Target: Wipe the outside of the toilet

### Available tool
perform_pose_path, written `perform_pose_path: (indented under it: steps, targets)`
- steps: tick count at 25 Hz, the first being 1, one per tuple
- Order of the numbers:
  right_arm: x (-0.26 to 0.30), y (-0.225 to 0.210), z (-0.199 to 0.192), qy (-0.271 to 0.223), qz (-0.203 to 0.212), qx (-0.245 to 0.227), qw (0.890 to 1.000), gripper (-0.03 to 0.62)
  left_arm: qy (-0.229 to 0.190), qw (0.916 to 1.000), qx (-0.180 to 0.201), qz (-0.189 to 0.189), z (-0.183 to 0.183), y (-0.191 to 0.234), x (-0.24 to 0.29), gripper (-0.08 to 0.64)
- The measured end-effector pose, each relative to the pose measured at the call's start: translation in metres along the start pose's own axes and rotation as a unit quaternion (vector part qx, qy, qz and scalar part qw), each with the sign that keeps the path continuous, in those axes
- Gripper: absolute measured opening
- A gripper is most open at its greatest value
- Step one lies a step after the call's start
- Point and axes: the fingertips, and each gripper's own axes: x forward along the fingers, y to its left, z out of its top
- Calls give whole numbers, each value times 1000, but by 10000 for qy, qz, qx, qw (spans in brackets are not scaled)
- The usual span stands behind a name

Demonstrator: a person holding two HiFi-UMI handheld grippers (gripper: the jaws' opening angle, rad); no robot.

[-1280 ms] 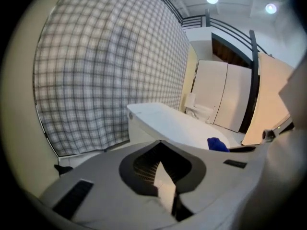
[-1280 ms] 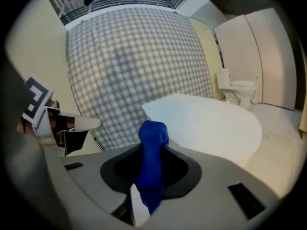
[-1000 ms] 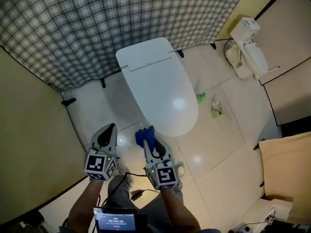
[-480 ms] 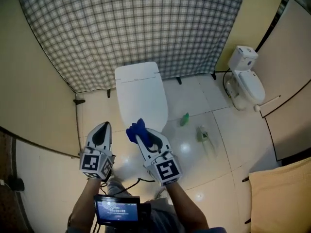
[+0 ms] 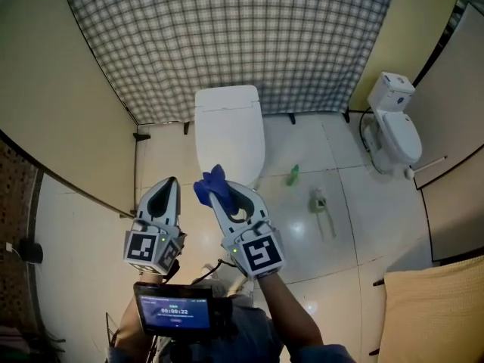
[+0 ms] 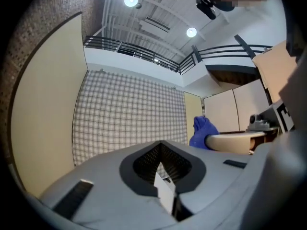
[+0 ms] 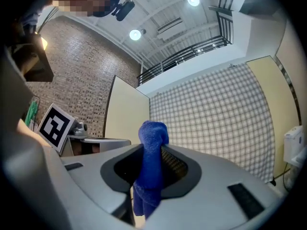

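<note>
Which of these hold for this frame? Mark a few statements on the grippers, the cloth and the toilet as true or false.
1. The right gripper grips a blue cloth between its jaws. True.
2. The left gripper holds a cloth too. False: its jaws are together with nothing between them.
3. The lid of the toilet is down. True.
4. The green bottle stands on the toilet lid. False: it is on the floor beside the toilet.
</note>
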Motion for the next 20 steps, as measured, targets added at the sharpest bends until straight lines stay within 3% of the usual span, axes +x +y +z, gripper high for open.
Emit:
perform_pose_path:
  steps: [20]
  targets:
    - [7, -4, -11, -57, -398, -159, 9991, 94, -145, 9990, 40, -423, -8, -3, 19, 9]
